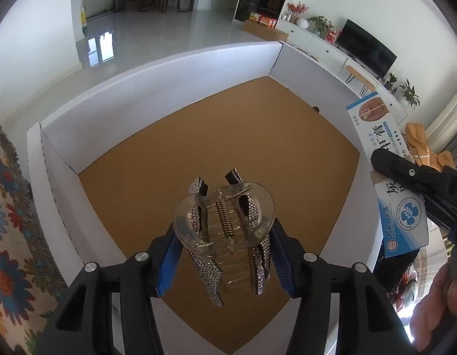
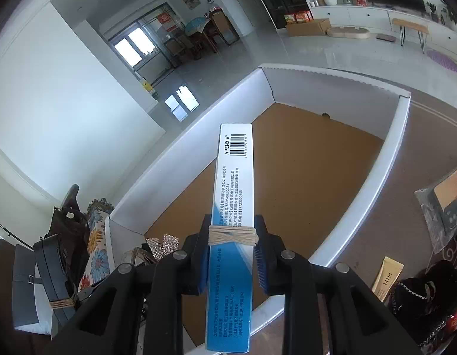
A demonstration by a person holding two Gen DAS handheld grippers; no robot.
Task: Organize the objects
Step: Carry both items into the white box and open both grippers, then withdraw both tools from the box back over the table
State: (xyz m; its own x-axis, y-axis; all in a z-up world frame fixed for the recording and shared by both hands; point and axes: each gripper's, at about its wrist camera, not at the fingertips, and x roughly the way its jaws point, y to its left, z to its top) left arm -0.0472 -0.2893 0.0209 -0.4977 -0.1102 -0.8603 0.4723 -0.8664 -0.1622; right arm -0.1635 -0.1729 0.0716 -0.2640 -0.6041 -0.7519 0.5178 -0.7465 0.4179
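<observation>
A clear plastic hair clip with a coiled metal spring and rhinestone-covered prongs [image 1: 225, 230] is held in the left claw [image 1: 225, 254], the 2 blue pads pressed against its rounded handle ends, so the jaws stand partly open around a wide thing. It is carried prongs-down over the white-walled cardboard tray with a cork-brown floor [image 1: 157, 88], presumably so it can be lowered straight in without tipping.

A long, narrow blue-and-white printed carton bound with beige string [image 2: 233, 207] is gripped in the right claw [image 2: 232, 254], the pads closed on its narrow sides just below the string wrap; the grip sits low on the carton, so most of its length juts forward over the tray's near wall. In the left wrist view the same carton hangs beyond the tray's right wall.

The tray floor appears bare apart from 1 small dark speck by the far wall. Both things seem bound for this tray; neither has been set down.
</observation>
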